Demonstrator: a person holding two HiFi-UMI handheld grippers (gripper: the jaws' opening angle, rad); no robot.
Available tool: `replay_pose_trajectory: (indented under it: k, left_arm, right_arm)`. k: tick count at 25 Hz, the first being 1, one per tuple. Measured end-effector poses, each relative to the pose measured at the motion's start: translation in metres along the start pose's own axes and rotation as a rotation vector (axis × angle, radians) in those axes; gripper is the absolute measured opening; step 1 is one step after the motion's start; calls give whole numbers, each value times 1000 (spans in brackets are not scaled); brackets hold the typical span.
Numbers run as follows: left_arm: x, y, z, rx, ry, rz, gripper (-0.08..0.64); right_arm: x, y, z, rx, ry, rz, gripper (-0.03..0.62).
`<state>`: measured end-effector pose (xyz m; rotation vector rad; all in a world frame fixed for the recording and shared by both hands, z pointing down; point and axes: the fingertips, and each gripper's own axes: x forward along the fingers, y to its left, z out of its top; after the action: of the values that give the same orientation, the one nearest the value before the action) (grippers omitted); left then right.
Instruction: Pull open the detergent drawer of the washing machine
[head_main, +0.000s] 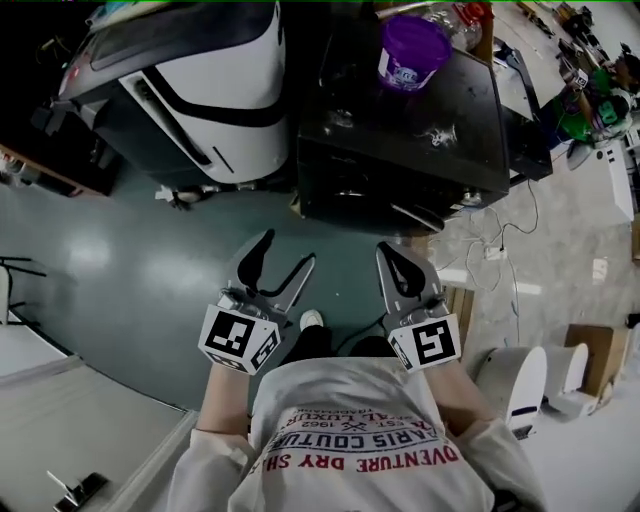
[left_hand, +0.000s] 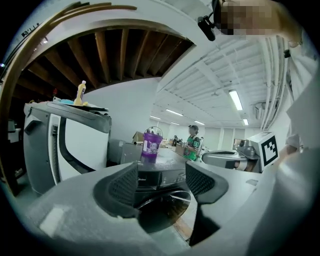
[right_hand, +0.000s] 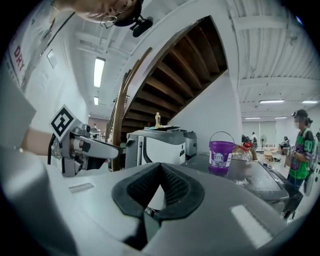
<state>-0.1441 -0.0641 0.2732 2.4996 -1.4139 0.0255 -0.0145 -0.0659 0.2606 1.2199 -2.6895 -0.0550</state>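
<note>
The black washing machine (head_main: 400, 130) stands ahead of me, with a purple bucket (head_main: 412, 50) on its top. My left gripper (head_main: 288, 252) is open and empty, held over the floor short of the machine's front. Between its pads, in the left gripper view, show the machine's front panel (left_hand: 162, 177) and round door (left_hand: 162, 202); the detergent drawer cannot be told apart on the panel. My right gripper (head_main: 390, 252) is shut with nothing in it, just below the machine's front edge. Its pads (right_hand: 172, 185) meet at the tip.
A large white and black machine (head_main: 200, 90) stands left of the washer. Cables (head_main: 500, 250) and a white device (head_main: 520, 380) lie on the floor at the right. A person in a green shirt (right_hand: 302, 150) stands behind the washer. My shoe (head_main: 311, 320) shows below the grippers.
</note>
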Motion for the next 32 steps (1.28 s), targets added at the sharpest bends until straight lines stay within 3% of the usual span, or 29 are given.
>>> replay_pose_trajectory:
  k: [6,11,15,18,21,26,32]
  left_arm:
    - [49,10,-13,18,83,-61,298]
    - [101,21,-38,-107,96,-107,298]
    - [145,30,-58,-142,43,-134,298]
    - [173,34,-83,-196,60,-156,298]
    - [205,43,-112,-286,59,-178,298]
    - [238,60,-156,-539,41,-208,298]
    - [264,88,-182,-774,-73,-207,314]
  right_arm:
    - [29,-24,3,5,-25,-67,2]
    - [59,-46,-22,48,-45,-111,2]
    - [83,-71,-48,80,-44,-135,2]
    - [96,-88,-69,86,-37,-143,2]
    - [111,-107,-93,90,-33,-147,2]
    - [126,-125,-134,109,3,-157,2]
    - [139,-129,-167,149,25,-166,2]
